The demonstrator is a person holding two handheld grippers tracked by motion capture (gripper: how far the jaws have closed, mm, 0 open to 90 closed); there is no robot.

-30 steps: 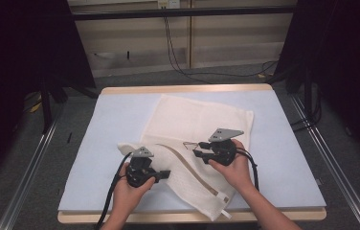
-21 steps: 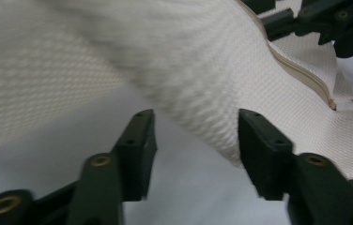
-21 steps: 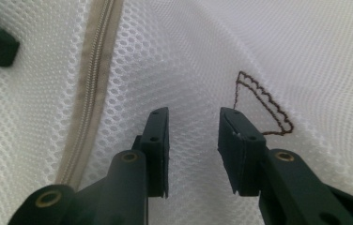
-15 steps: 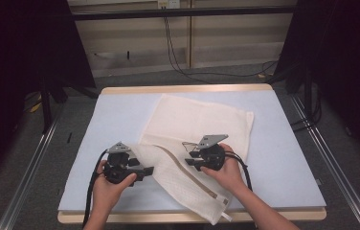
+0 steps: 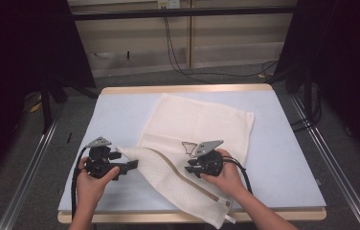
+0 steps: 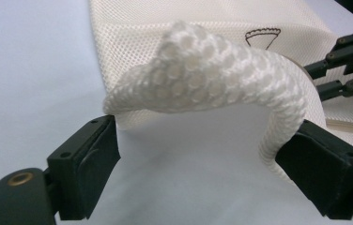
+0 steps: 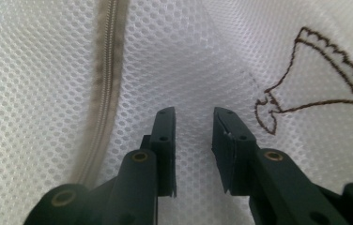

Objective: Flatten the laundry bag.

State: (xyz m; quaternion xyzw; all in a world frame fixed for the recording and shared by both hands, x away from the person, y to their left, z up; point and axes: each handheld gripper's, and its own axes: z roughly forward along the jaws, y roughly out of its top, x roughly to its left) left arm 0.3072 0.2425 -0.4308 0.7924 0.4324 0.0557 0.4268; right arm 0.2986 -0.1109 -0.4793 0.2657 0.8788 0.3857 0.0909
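Mesh laundry bag (image 5: 202,124) gets folded on table (image 5: 283,158): left gripper (image 5: 131,166), jaws just opening, frees rolled corner; right gripper (image 5: 189,169), jaws narrowing w/ nothing clamped, hovers nr zipper (image 7: 100,89).

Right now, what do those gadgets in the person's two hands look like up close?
Both are black. The left gripper and right gripper each carry a grey three-cornered plate on top and trail a black cable. Their jaws are chunky black blocks on arms with brass-coloured pivot pins. The person's forearms show no sleeves.
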